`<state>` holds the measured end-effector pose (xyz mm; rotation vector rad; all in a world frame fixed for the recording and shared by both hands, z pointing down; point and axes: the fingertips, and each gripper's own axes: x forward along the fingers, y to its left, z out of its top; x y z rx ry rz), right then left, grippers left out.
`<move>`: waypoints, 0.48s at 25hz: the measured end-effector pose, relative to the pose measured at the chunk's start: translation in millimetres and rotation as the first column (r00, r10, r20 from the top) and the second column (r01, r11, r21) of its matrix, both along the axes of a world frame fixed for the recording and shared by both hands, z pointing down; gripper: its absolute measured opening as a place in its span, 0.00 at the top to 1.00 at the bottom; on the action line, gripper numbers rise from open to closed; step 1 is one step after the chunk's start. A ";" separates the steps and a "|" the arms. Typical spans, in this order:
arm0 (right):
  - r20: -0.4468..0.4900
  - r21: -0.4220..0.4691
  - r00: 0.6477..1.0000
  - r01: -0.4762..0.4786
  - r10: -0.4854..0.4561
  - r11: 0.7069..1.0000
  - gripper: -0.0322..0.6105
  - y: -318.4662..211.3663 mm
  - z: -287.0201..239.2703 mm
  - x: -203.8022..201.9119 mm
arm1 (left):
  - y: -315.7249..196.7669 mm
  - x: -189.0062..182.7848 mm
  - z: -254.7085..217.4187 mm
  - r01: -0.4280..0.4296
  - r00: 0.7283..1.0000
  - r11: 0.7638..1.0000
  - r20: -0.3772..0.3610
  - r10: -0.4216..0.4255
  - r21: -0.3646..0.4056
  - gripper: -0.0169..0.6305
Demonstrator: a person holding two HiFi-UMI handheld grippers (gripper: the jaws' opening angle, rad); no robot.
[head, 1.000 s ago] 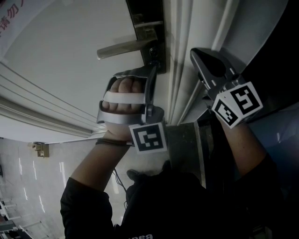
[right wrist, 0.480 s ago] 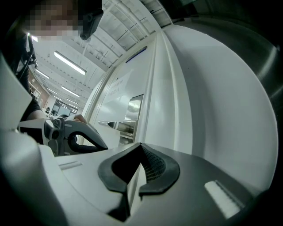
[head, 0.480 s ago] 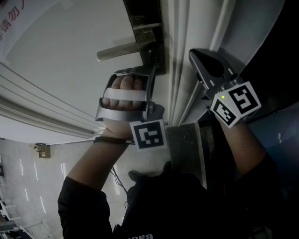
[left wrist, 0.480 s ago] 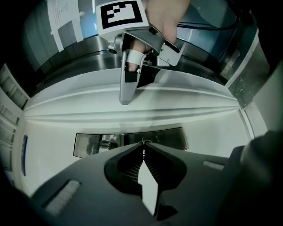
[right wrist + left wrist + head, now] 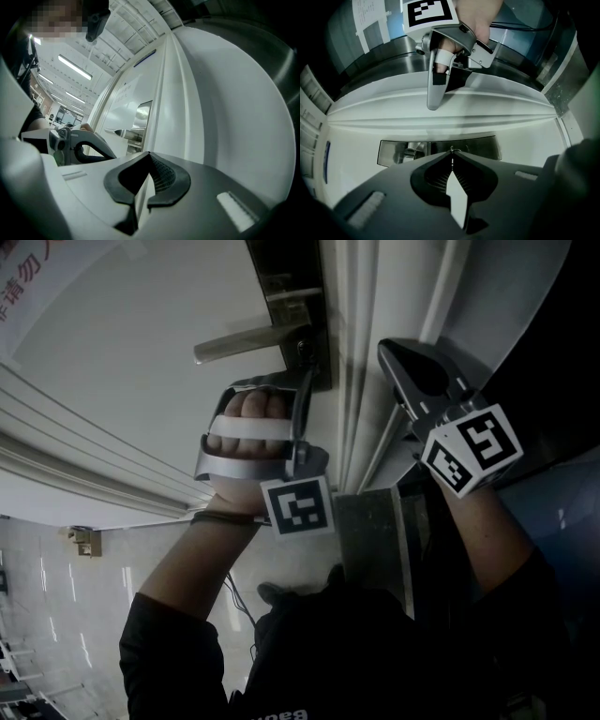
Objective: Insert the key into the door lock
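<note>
A dark lock plate (image 5: 314, 324) with a silver lever handle (image 5: 248, 336) sits on the white door. My left gripper (image 5: 306, 357) has its tip on the plate just below the handle. In the left gripper view the jaws of the left gripper (image 5: 451, 152) are shut on a thin metal key (image 5: 451, 149), whose tip meets the mirror-like lock plate (image 5: 480, 147). My right gripper (image 5: 388, 345) rests shut against the door frame to the right, holding nothing. In its own view the right gripper (image 5: 149, 153) has the handle (image 5: 119, 132) beyond it.
White frame mouldings (image 5: 356, 362) run between the two grippers. A notice with red print (image 5: 23, 277) hangs on the door at top left. A pale tiled floor (image 5: 56, 587) lies below left. The person's dark sleeves and body (image 5: 356, 652) fill the bottom of the head view.
Almost nothing: the left gripper has crept slightly toward the lock plate, still shut on the key. The right gripper stays where it was.
</note>
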<state>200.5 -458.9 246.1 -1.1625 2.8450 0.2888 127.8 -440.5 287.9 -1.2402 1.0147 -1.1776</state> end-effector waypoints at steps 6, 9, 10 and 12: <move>0.003 -0.003 1.000 0.003 -0.003 1.000 0.95 0.1 -0.1 0.0 | -3.2 0.4 -0.6 -0.005 1.000 1.000 0.017 0.004 0.010 0.93; 0.005 -0.004 1.000 0.005 -0.005 1.000 0.95 0.1 0.0 -0.1 | -5.2 0.6 -1.0 -0.002 1.000 1.000 0.019 0.002 0.012 0.93; 0.006 -0.004 1.000 0.006 -0.006 1.000 0.95 0.1 0.0 -0.1 | -6.0 0.5 -0.8 -0.001 1.000 1.000 0.021 0.001 0.012 0.93; 0.006 -0.005 1.000 0.008 -0.008 1.000 0.95 0.0 0.2 0.0 | -7.8 0.5 -0.5 0.000 1.000 1.000 0.020 0.000 0.011 0.93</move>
